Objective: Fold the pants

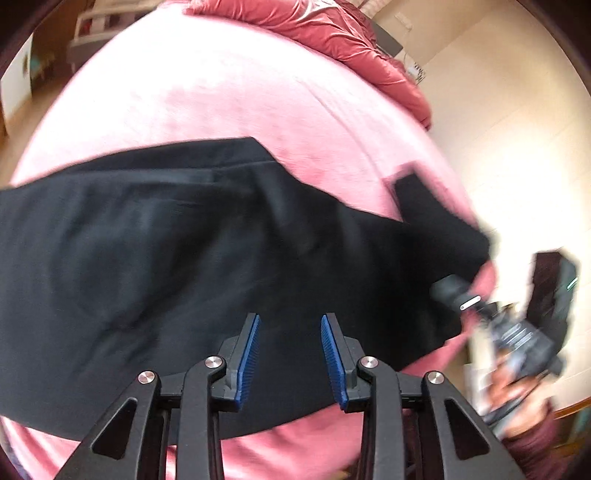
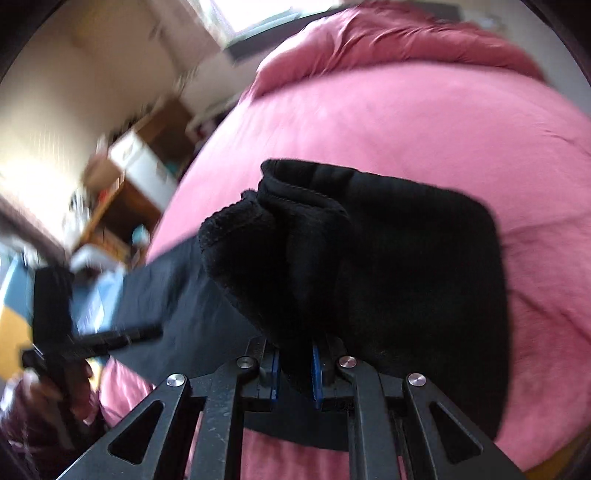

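- Black pants (image 1: pixel 177 258) lie spread on a bed with a pink sheet (image 1: pixel 229 96), covering most of the near half of the mattress in the left wrist view.
- One part of the pants (image 2: pixel 424 266) lies flat on the sheet (image 2: pixel 443 129) in the right wrist view, and a ribbed cuff end (image 2: pixel 273 236) rises in a bunch above it.
- The right gripper (image 2: pixel 295 369) has its jaws nearly together on that bunched fabric: the blue pads (image 2: pixel 317 373) press on the cloth from both sides.
- A long flat stretch of black cloth (image 2: pixel 155 295) runs from the bunch toward the lower left of the right wrist view, past the edge of the bed.
- The left gripper (image 1: pixel 290 325) hangs just above the middle of the pants with its jaws partly apart; nothing lies between the blue pads (image 1: pixel 249 362).
- In the left wrist view the right gripper (image 1: pixel 524 332) shows blurred at the right edge of the bed, with a strip of the pants (image 1: pixel 436 221) leading to it.
- A hand (image 1: pixel 517 402) holds that gripper; a dark red sleeve (image 1: pixel 532 450) shows below it.
- A crumpled dark pink duvet (image 1: pixel 347 33) lies bunched at the far end of the bed.
- A wooden shelf unit (image 2: pixel 140 173) with mixed items stands beside the bed in the right wrist view, too blurred to tell more.
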`<state>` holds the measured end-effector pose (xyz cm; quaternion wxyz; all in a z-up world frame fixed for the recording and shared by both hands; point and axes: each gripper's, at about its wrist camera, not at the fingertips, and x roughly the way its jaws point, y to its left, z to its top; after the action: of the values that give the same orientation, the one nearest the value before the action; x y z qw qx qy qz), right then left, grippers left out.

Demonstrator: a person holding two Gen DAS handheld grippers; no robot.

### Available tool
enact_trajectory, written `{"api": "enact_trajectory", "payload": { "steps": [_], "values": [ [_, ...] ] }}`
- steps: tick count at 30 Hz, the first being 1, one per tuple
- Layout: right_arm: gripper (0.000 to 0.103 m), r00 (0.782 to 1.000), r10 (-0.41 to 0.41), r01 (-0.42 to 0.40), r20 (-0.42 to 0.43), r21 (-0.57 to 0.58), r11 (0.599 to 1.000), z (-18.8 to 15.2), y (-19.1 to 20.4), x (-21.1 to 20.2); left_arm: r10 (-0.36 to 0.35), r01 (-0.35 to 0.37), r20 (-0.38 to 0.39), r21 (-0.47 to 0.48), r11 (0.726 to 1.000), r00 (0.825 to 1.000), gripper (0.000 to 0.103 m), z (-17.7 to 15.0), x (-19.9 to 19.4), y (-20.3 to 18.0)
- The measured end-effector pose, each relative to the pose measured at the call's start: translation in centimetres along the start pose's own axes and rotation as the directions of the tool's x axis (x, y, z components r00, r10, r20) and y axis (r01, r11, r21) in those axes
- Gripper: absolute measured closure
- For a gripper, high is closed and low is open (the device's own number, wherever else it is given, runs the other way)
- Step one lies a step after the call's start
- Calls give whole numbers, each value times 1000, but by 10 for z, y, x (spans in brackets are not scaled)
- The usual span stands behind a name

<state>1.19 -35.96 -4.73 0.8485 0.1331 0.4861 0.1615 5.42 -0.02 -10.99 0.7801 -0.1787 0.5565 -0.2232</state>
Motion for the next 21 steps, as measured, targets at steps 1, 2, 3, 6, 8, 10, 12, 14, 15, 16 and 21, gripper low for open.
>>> {"api": "enact_trajectory", "payload": {
  "steps": [1, 2, 3, 6, 8, 10, 12, 14, 15, 16, 21],
  "values": [
    [90, 1000, -9, 8, -28, -28, 1000, -2, 10, 11, -23, 23, -4, -14, 1000, 1000, 68, 2, 0, 1],
    [90, 998, -20, 17, -56, -55, 998, -4, 18, 22, -49, 49, -10, -29, 998, 999, 67, 5, 2, 2],
    [90, 996, -37, 30, -78, -83, 996, -9, 26, 31, -77, 76, -17, -47, 996, 997, 67, 7, 4, 3],
    [89, 990, -86, 70, -108, -140, 988, -23, 34, 45, -162, 157, -37, -114, 981, 986, 50, 17, 10, 6],
    [89, 986, -117, 96, -116, -173, 980, -33, 35, 50, -204, 194, -51, -163, 967, 978, 40, 23, 16, 9],
    [89, 983, -141, 115, -116, -206, 972, -33, 37, 54, -234, 219, -54, -203, 954, 971, 40, 28, 23, 8],
    [89, 981, -161, 131, -107, -241, 962, -34, 39, 55, -254, 233, -66, -226, 946, 965, 37, 32, 30, 6],
    [85, 978, -188, 154, -91, -291, 944, -41, 46, 58, -257, 230, -91, -237, 944, 962, 36, 36, 41, -3],
    [85, 977, -198, 163, -82, -316, 935, -44, 50, 60, -264, 231, -113, -245, 942, 958, 36, 37, 48, -6],
    [82, 975, -213, 177, -67, -346, 921, -48, 55, 61, -269, 230, -130, -254, 940, 954, 36, 37, 53, -9],
    [62, 984, -165, 126, -63, -410, 904, -60, 69, 58, -242, 185, -194, -274, 944, 951, 36, 39, 73, -18]
  ]
}}
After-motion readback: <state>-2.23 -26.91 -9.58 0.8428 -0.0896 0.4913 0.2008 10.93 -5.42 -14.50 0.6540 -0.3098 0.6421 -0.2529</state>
